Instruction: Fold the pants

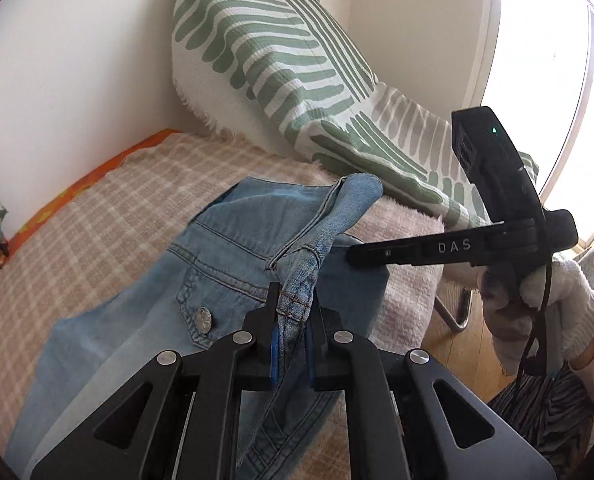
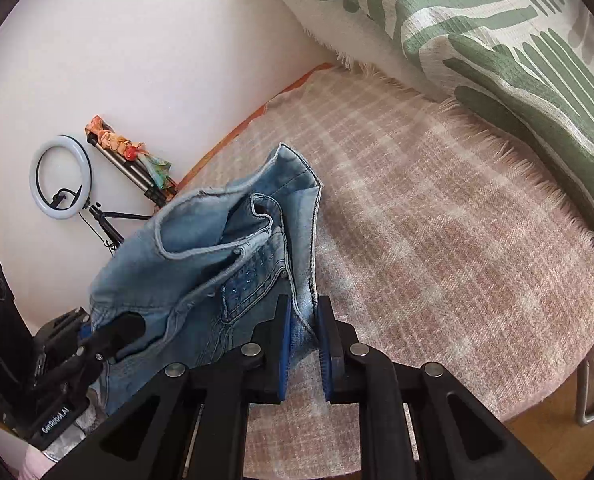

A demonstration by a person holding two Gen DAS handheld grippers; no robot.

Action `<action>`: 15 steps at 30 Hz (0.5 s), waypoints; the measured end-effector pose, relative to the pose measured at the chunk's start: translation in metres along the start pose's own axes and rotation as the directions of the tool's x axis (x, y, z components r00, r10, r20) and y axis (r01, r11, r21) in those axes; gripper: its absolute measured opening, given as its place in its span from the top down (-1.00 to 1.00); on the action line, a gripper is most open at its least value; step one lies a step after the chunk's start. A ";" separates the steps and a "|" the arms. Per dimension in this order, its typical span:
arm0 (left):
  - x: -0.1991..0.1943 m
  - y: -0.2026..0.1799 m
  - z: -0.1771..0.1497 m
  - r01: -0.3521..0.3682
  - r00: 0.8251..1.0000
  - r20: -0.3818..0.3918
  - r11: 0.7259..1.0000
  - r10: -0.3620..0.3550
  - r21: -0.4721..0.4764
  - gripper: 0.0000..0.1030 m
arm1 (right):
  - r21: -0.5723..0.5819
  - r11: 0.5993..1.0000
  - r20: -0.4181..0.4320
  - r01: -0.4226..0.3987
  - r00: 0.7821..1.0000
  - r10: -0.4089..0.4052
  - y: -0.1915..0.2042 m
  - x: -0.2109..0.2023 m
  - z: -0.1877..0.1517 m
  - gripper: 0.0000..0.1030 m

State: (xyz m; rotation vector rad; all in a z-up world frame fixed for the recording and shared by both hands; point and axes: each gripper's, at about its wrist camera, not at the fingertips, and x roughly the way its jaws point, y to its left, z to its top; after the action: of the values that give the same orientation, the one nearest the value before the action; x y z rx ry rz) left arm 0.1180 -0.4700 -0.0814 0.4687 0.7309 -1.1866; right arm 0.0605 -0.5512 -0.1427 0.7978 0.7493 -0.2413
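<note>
Light blue denim pants [image 1: 225, 256] are bunched above a pink checked blanket [image 1: 97, 216]. My left gripper [image 1: 293, 304] is shut on a seamed edge of the pants and holds it up. In the left wrist view, my right gripper [image 1: 353, 256] comes in from the right and grips the pants' other edge. In the right wrist view, my right gripper [image 2: 303, 312] is shut on a thin denim edge, with the pants [image 2: 217, 256] hanging to its left. The left gripper [image 2: 133, 328] shows at lower left, shut on the cloth.
A green and white patterned cushion [image 1: 281, 64] leans in the wall corner behind the blanket. A ring light [image 2: 59, 176] and tripods stand by the wall. A wooden floor and a metal chair leg [image 1: 457, 312] lie to the right. A bright window [image 1: 545, 80] is at the right.
</note>
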 end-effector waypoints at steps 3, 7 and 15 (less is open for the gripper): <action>0.020 -0.008 -0.017 0.029 0.998 -0.047 0.999 -0.030 -0.016 0.85 | 0.042 0.999 0.004 0.019 1.000 -0.019 -0.013 -0.001 0.000 0.74; 0.030 -0.011 -0.024 0.035 0.998 -0.058 0.999 -0.037 -0.034 0.85 | 0.106 0.992 0.067 0.062 0.995 -0.069 -0.032 -0.018 0.012 0.59; 0.035 -0.026 -0.029 0.049 0.994 -0.098 0.998 -0.053 -0.037 0.14 | 0.090 0.995 0.070 -0.030 0.997 0.024 -0.024 -0.015 0.027 0.03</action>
State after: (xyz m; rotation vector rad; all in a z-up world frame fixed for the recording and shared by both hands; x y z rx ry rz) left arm 0.0923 -0.4821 -0.1257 0.4856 0.8516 -1.2033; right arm 0.0529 -0.5882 -0.1331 0.8814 0.6658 -0.2787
